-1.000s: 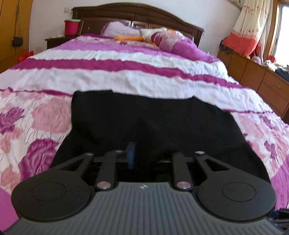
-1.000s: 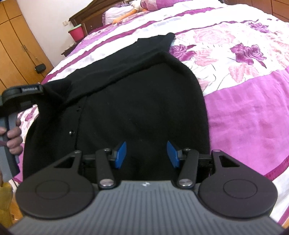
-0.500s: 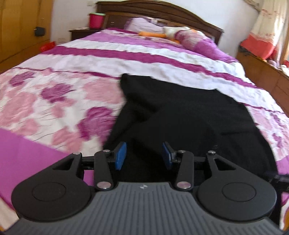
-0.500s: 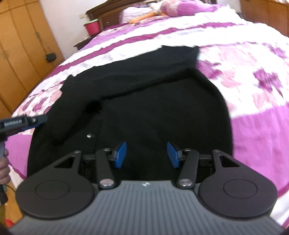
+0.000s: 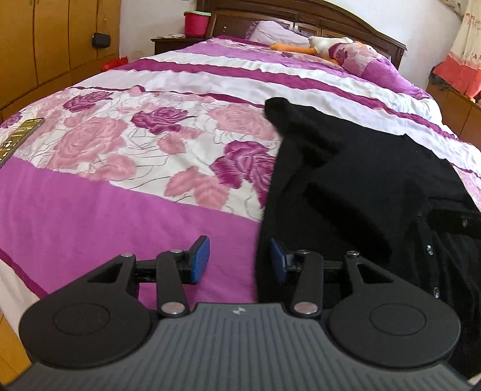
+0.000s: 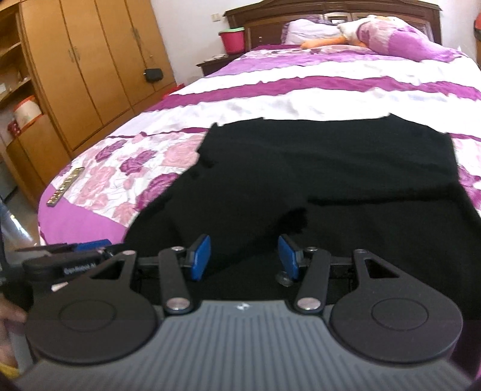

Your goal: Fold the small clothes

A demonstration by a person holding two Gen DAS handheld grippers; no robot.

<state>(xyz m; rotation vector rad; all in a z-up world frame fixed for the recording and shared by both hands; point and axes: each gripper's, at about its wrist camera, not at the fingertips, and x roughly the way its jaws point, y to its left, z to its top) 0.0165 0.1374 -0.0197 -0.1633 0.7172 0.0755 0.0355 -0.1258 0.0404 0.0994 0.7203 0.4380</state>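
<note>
Purple-and-white rose-printed bedspread (image 5: 126, 192) covers a wide bed with a dark wooden headboard (image 6: 330, 12), wooden wardrobes (image 6: 99, 60) along its left side and a phone (image 6: 64, 186) lying flat near the left edge. On the cover's near middle lies the black cardigan (image 6: 330, 168), partly folded, its long axis running across the bed and a sleeve end (image 5: 276, 105) pointing toward the headboard. Bare cover lies open to its left, where the left gripper (image 5: 239, 260) hangs spread and empty at the garment's left edge, while the right gripper (image 6: 245, 257) hangs spread and empty above the near hem.
</note>
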